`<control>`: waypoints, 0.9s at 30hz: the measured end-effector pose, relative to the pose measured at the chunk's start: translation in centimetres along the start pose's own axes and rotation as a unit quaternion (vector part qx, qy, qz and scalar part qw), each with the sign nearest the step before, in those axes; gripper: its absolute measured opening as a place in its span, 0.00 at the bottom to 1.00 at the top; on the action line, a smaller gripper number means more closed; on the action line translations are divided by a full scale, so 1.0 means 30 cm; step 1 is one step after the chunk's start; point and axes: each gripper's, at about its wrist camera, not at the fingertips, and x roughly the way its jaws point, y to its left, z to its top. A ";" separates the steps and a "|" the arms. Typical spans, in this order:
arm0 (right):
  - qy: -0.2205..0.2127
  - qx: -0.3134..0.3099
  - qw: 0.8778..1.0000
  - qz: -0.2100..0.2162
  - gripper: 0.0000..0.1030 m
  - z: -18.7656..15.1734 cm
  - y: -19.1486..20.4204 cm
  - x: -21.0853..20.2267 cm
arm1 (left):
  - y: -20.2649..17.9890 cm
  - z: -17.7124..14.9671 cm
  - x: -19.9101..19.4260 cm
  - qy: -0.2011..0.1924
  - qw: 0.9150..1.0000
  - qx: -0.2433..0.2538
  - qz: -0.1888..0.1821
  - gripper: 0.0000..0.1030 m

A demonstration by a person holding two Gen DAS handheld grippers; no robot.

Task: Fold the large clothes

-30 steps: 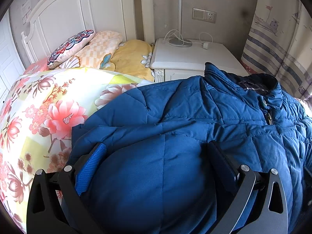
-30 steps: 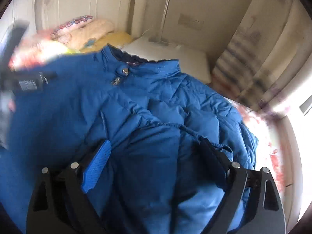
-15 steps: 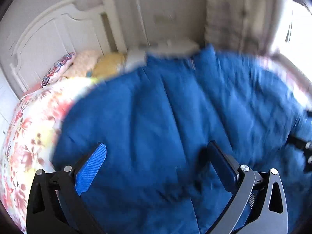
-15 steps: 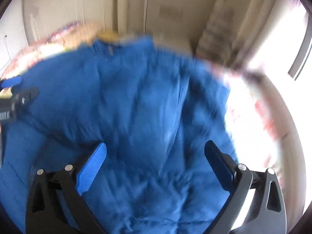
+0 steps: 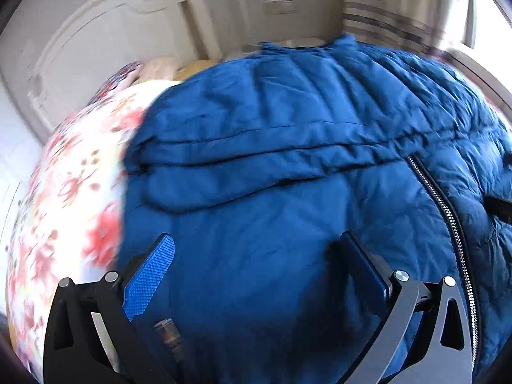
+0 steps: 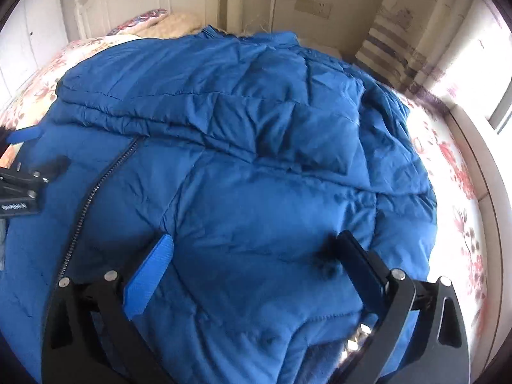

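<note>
A large blue quilted jacket (image 5: 288, 166) lies spread on the bed, sleeves folded across its body, zipper (image 5: 448, 224) running down its front. It also fills the right wrist view (image 6: 256, 160), with the zipper (image 6: 96, 192) at left. My left gripper (image 5: 256, 256) is open and empty, low over the jacket's lower left part. My right gripper (image 6: 252, 256) is open and empty, low over the lower right part. The left gripper shows at the left edge of the right wrist view (image 6: 22, 185).
The floral bedspread (image 5: 70, 192) lies left of the jacket and also right of it (image 6: 457, 176). Pillows (image 6: 150, 20) and a white headboard (image 5: 96, 32) are at the far end. A striped curtain (image 6: 393, 48) hangs at the far right.
Both grippers have drawn back from the jacket's upper part toward its lower hem. The sleeves now lie folded across the body. Both stay open.
</note>
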 end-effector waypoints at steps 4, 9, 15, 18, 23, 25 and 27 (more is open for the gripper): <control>-0.036 0.006 0.999 0.034 0.97 -0.015 0.030 -0.102 | 0.027 -0.058 -0.129 -0.036 0.998 -0.041 -0.040 0.96; -0.010 -0.063 0.997 0.040 0.98 -0.055 0.174 -0.017 | -0.109 -0.135 -0.086 -0.013 0.999 0.035 0.017 0.96; -0.038 -0.012 0.999 0.017 0.97 -0.092 0.063 -0.109 | -0.033 -0.169 -0.164 -0.017 1.000 0.006 0.025 0.96; -0.027 0.037 0.999 -0.019 0.97 -0.163 -0.052 -0.113 | 0.041 -0.215 -0.139 0.006 0.999 -0.025 0.025 0.96; -0.020 0.078 0.997 -0.005 0.97 -0.216 -0.130 -0.144 | 0.125 -0.233 -0.167 0.010 0.997 -0.074 0.015 0.96; -0.045 0.086 0.995 0.006 0.97 -0.254 -0.116 -0.224 | 0.139 -0.267 -0.219 -0.004 0.997 -0.076 0.002 0.96; -0.057 0.085 0.995 0.005 0.97 -0.305 -0.119 -0.278 | 0.143 -0.332 -0.268 -0.012 0.998 -0.063 0.010 0.96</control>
